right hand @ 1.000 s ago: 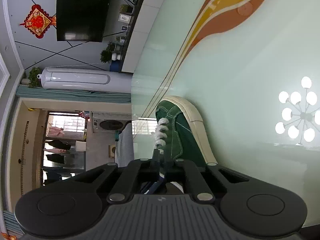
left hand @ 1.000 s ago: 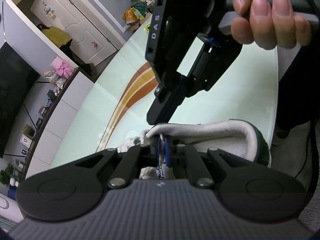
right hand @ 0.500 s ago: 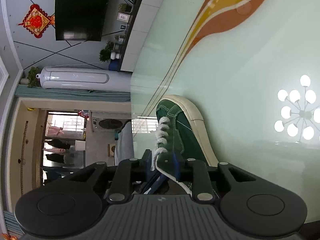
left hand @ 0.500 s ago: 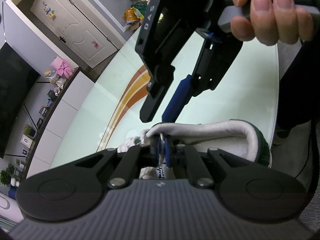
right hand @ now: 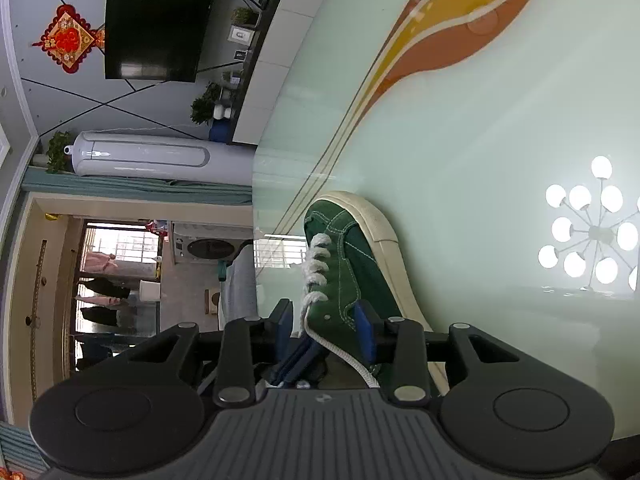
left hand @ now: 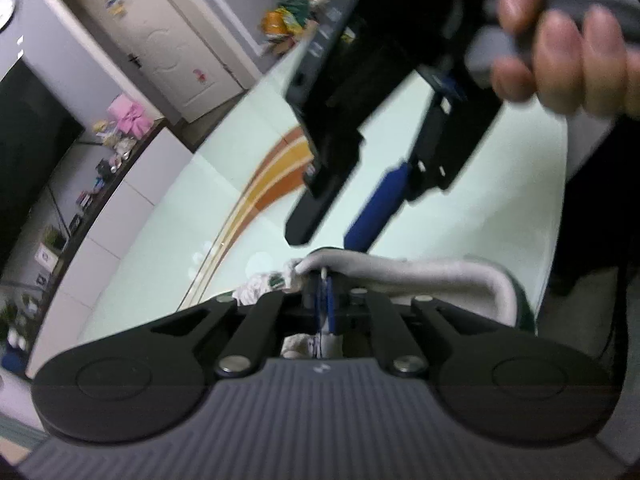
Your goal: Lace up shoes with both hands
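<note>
Left gripper [left hand: 323,300] nearest the lens in its own view, jaws drawn together on a thin white strand, the lace [right hand: 344,354]; in that view the strand shows only as a sliver between the blue pads, its run below hidden by the gripper body; a scrap of white printed fabric under the jaws too small to read. Just beyond, the shoe [right hand: 352,276]: grey-white padded collar and a frayed white lace end from the left view, its green side cut off at the right behind the collar. Above the collar, apart from it, the right gripper [left hand: 332,236], blurred; jaws spread wide, one black finger and one blue-padded finger, nothing between them; a hand [left hand: 560,52] grips its handle, smeared and cropped by the top edge. From the right wrist view the blue pads stand either side of the green upper without closing on it; the lace slants loose across the gap; heel end hidden under the gripper body. Shoe lies on the pale green glass table [right hand: 480,140], toe pointing away; orange and yellow swirl further on; chandelier reflected at right.
</note>
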### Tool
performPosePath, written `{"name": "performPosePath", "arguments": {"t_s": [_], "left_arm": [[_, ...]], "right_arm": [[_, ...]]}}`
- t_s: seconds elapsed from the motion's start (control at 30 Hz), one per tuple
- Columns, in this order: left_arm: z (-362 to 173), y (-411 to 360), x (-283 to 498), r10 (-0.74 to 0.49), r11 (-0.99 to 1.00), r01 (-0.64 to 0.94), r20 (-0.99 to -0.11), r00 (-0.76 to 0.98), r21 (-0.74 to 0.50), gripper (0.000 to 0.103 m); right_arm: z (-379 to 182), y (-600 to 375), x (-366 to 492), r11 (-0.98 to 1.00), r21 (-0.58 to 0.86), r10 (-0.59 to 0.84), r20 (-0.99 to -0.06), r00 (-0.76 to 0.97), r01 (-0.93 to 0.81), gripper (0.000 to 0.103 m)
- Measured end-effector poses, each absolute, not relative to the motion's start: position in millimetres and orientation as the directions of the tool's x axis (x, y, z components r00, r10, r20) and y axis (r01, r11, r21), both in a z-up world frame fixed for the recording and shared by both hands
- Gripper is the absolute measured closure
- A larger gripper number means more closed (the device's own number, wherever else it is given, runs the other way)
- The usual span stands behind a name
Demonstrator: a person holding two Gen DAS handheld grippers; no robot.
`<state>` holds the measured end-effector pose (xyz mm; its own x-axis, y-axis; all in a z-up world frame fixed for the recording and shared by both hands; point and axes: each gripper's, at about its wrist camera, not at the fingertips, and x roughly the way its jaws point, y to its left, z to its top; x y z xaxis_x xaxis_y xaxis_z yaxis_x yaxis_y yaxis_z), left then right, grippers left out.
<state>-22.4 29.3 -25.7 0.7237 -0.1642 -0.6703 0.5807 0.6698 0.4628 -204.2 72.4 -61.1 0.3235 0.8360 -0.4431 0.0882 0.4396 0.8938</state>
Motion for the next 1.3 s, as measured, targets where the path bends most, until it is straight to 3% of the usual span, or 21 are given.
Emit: {"name": "performPosePath", "arguments": {"t_s": [0.2,0.7,0.97,1.17,1.3], "left_arm": [[-24.5,35.4,-14.3,-0.175,0.749,0.545,-0.680,0.712,0.378,0.099],[-13.0,51.8,-2.7,-0.204,0.908,0.401,-0.708,0.676,0.121,0.099],[-15.6,46.0,-6.1,-0.194,0.877,0.441,-0.703,0.684,0.188,0.099],[-18.3,26.3,-3.3,-0.137,0.774,0.526,-0.719,0.681,0.351,0.099],[-14.4,29.0,4.8,-0.157,0.728,0.590,-0.753,0.640,0.349,0.099]], "right_arm": [[-68.3,66.6,-204.2,0.364,0.919,0.849,-0.395,0.352,0.153,0.063],[-68.5,65.4,-203.2,0.360,0.919,0.847,-0.395,0.357,0.164,0.063],[-68.3,64.6,-204.6,0.361,0.917,0.844,-0.399,0.358,0.170,0.063],[-70.6,65.1,-204.2,0.363,0.916,0.842,-0.402,0.360,0.173,0.063],[-69.6,66.0,-203.3,0.373,0.913,0.839,-0.408,0.360,0.166,0.063]]}}
